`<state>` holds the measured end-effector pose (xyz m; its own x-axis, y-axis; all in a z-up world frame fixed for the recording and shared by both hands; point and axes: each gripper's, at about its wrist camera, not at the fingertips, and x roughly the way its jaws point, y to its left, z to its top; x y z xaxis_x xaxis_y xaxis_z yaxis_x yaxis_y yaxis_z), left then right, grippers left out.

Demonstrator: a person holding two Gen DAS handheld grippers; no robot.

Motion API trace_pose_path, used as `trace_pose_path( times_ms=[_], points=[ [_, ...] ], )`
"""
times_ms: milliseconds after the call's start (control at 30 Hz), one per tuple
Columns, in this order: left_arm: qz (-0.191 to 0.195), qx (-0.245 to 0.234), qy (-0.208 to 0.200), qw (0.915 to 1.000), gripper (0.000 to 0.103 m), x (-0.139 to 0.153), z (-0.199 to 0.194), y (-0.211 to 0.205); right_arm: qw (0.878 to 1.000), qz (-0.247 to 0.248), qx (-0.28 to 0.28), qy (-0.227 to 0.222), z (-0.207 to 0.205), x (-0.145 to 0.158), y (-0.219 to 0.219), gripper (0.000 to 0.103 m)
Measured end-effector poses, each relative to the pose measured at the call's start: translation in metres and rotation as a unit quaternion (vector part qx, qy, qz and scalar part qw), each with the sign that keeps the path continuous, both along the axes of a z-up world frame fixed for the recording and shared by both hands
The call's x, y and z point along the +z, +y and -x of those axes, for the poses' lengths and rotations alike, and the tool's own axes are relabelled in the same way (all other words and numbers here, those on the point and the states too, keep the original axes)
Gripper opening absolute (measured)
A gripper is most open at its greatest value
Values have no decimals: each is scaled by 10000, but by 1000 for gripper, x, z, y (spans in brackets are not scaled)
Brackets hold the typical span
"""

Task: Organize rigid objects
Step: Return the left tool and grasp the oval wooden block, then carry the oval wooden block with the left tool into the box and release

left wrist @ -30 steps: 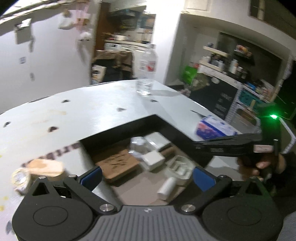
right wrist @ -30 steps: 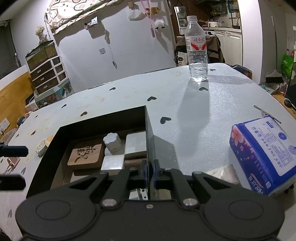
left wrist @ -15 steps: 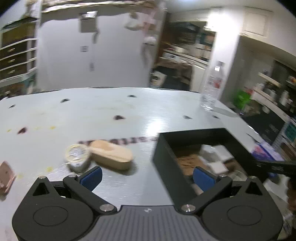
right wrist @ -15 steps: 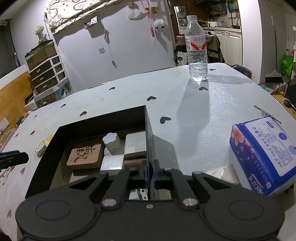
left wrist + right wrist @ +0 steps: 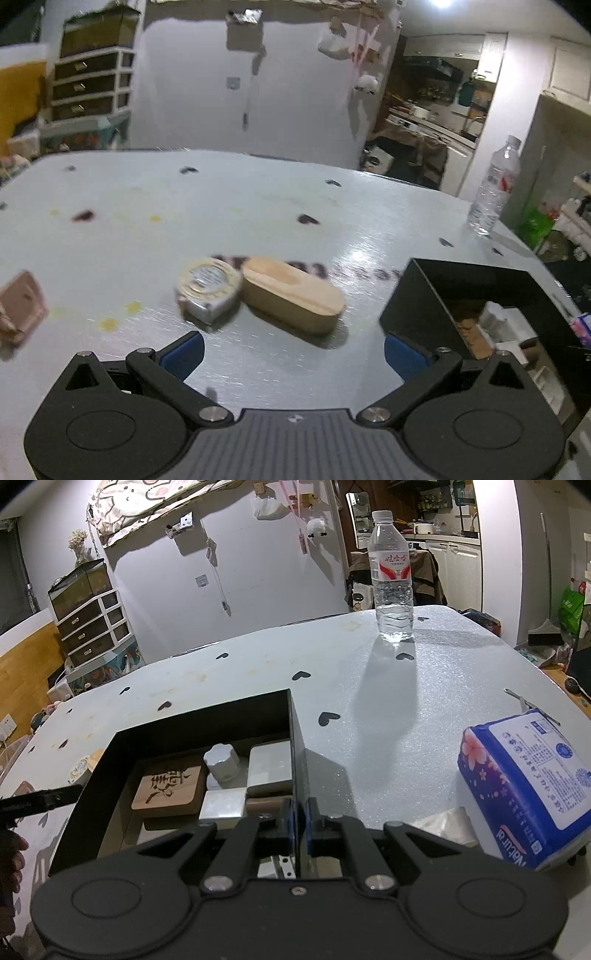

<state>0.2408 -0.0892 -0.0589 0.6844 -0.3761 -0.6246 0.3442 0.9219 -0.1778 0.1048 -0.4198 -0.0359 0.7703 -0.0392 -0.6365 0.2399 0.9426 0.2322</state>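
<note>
A black box [image 5: 207,716] [image 5: 480,280] holds a carved wooden coaster [image 5: 168,788], a white jar [image 5: 221,762] and pale blocks [image 5: 269,770]. My right gripper [image 5: 300,821] is shut on the box's right wall near its front corner. In the left wrist view my left gripper [image 5: 293,352] stands open above the table with nothing between its fingers. Just beyond it lie an oval wooden piece [image 5: 291,295] and a round white tape measure [image 5: 208,288], side by side. A pink block [image 5: 22,306] lies at the far left. One left finger [image 5: 40,799] shows at the box's left side.
A water bottle [image 5: 392,579] [image 5: 493,188] stands at the table's far edge. A blue tissue pack [image 5: 528,786] lies to the right of the box, with a metal strip [image 5: 530,705] behind it. A hand [image 5: 11,853] is at the lower left.
My left gripper has swung left and down, away from over the box, so the wooden piece and tape measure now sit in front of it. The right gripper has kept still on the box wall.
</note>
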Motion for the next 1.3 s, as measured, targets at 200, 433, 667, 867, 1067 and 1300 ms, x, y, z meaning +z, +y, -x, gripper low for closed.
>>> trace_pose_path(
  times_ms=[200,433,667,867,1067,1300],
  points=[
    [-39,-433,197,9989,92,-15,-12,-15,10000,-7,-4,2,1,-1,-1,7],
    [-366,-929,-190,9948,97,-23,-34,-23,10000,-7,-4,7,1,-1,-2,7],
    [-929,-1111,-457,9884,103,-30,-54,-27,10000,-21,-9,15,1,-3,-3,7],
    [-944,-1463,-495,9835,103,-29,-68,-26,10000,-29,-21,56,-1,-5,-1,8],
    [-864,-1540,-558,9827,88,-27,-66,-24,9999,-21,-37,96,-3,-5,0,8],
    [-561,-1952,-484,9780,88,3,-52,-20,9999,2,-42,118,-4,-4,1,8]
  ],
)
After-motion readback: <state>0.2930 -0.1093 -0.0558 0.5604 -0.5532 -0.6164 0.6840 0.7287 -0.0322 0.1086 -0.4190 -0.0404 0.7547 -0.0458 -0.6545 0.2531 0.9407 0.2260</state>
